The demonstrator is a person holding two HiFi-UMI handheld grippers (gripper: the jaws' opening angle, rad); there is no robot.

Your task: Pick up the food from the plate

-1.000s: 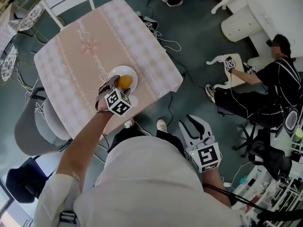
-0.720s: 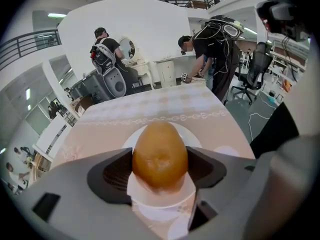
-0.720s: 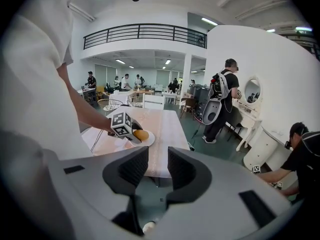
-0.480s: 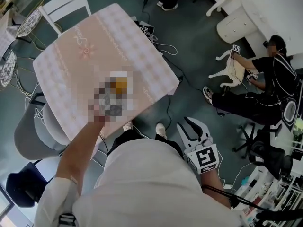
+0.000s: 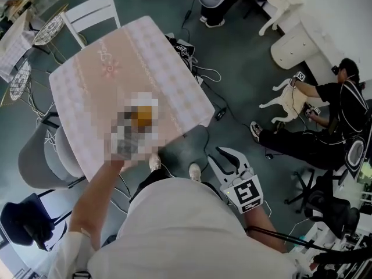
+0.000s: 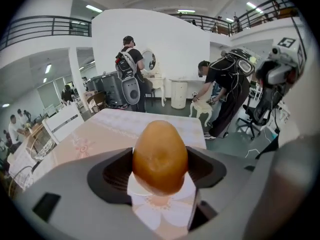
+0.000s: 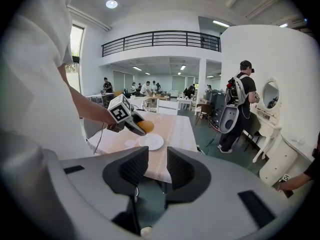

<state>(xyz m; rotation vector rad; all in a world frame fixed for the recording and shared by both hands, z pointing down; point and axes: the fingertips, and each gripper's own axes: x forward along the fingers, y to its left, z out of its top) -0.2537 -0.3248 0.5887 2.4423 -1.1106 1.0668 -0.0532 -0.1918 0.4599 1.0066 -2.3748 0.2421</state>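
— Where's the food (image 6: 160,156)?

— Clamped in the left claw (image 6: 160,170). It's an orange-brown, egg-shaped lump, with a jaw pressed to each side and its rounded top sticking up above them.

— And the plate (image 7: 151,142)?

— White, lying on the surface (image 5: 116,63) near the edge by the person. From the right claw's view the food hangs just above the plate's near rim, not touching it. The left claw reaches in slanted from the person's side.

— Is the plate bare?

— Nothing shows on it from that side. The head view is blurred over just there, so it doesn't help.

— What about the right claw (image 7: 158,165)?

— Its jaws are a little apart with nothing between them. It's held low at the person's right side, over the floor and well apart from the surface.
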